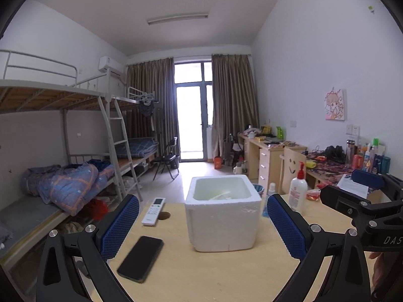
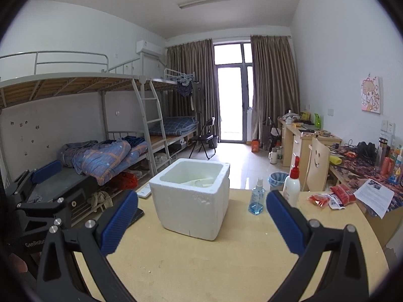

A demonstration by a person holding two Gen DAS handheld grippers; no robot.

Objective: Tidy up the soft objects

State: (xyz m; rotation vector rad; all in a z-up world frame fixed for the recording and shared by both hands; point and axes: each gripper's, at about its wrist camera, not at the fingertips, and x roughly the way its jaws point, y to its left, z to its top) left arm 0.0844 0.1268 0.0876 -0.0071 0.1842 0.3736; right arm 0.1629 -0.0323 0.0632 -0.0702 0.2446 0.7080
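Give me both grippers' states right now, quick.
Left gripper: open, holding nothing, jaws spread either side of the white foam box.
Right gripper: open, holding nothing, aimed at the same box.

Wooden table: foam box, phone, remote.

At the right edge of the left wrist view, the black body of the right gripper has white letters "DAS", cut off by the frame. At the lower left of the right wrist view, the black left gripper reads "GenRobo", also cut off. The bottle labels and the sheet of paper are too small to read.
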